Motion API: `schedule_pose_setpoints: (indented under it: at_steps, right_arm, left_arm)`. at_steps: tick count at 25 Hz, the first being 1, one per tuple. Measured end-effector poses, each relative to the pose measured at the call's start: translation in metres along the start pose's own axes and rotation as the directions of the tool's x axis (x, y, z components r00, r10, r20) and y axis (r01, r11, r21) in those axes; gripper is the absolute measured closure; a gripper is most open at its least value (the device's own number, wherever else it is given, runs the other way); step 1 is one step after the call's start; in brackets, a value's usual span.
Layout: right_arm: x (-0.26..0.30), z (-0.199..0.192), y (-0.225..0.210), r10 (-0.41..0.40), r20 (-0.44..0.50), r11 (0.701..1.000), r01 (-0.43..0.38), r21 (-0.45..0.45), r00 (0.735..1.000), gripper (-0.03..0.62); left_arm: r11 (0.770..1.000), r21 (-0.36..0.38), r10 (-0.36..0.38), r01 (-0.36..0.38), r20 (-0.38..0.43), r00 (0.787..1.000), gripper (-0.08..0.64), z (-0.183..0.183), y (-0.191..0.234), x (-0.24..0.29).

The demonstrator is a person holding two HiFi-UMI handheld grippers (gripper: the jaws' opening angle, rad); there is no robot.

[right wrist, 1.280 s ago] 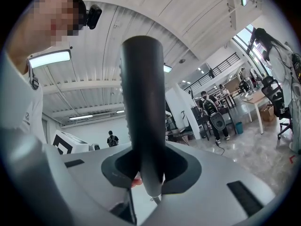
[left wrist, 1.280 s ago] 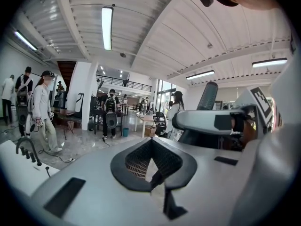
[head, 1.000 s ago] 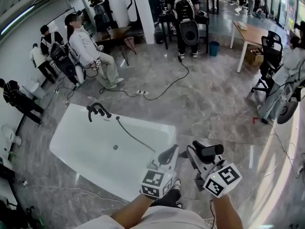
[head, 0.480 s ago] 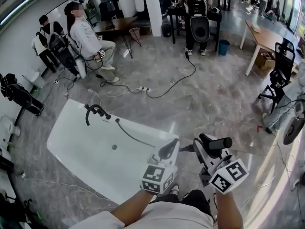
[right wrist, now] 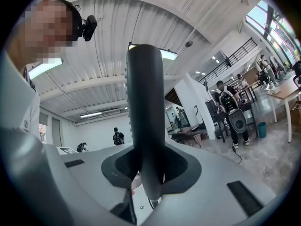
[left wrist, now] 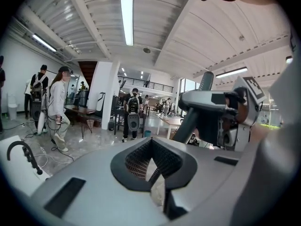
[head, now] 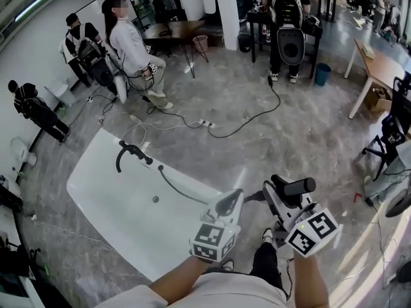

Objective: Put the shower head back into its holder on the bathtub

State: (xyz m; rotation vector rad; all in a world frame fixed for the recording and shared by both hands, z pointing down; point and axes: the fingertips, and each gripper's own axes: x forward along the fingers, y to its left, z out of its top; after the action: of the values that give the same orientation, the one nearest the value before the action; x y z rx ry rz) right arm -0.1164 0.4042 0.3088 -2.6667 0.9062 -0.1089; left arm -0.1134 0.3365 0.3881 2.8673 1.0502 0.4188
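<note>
1. Dark grey, smooth, rod-shaped shower head [right wrist: 146, 126] is off the white glossy bathtub [head: 90, 153]; it is held in the air just past the tub's near-right corner and stands upright between the jaws in the right gripper view.
2. Right gripper [head: 277, 194] is clamped on the shower head's handle, black ribbed pads pressing both sides; left gripper [head: 230, 201] has its jaws closed tip to tip with nothing in them, just beside the right one by the same tub corner.
3. Thin dark hose [head: 176, 186] runs across the tub's inside from the black curved tap fixture [head: 128, 153] on the tub's far rim toward the grippers; holder is likely at that fixture, but the cradle itself is too small to tell.
4. Handling, judged: rigid and fairly light; slick surface, so it may twist in the pads; hose is bendy and will drag and tug sideways; best hold is mid-handle, as now, leaving the end free to seat.
5. Floor round the tub is grey, marble-look, polished; tub rim is rounded and looks slippery.
</note>
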Motion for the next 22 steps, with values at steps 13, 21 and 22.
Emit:
schedule_pose_setpoints:
  at_steps: [13, 21, 22]
  right_arm:
    - [0.074, 0.057, -0.132, 0.257, -0.07, 0.965, -0.253, 0.065, 0.964, 0.48]
    - [0.119, 0.064, -0.155, 0.391, -0.085, 0.919, -0.383, 0.097, 0.917, 0.48]
    - [0.126, 0.064, -0.156, 0.401, -0.091, 0.914, -0.393, 0.098, 0.912, 0.48]
  left_arm:
    - [0.964, -0.069, 0.258, -0.257, -0.004, 0.966, 0.555, 0.033, 0.021, 0.122]
    - [0.918, -0.1, 0.385, -0.383, -0.005, 0.923, 0.555, 0.036, 0.051, 0.149]
    - [0.914, -0.104, 0.394, -0.392, -0.005, 0.919, 0.555, 0.036, 0.056, 0.151]
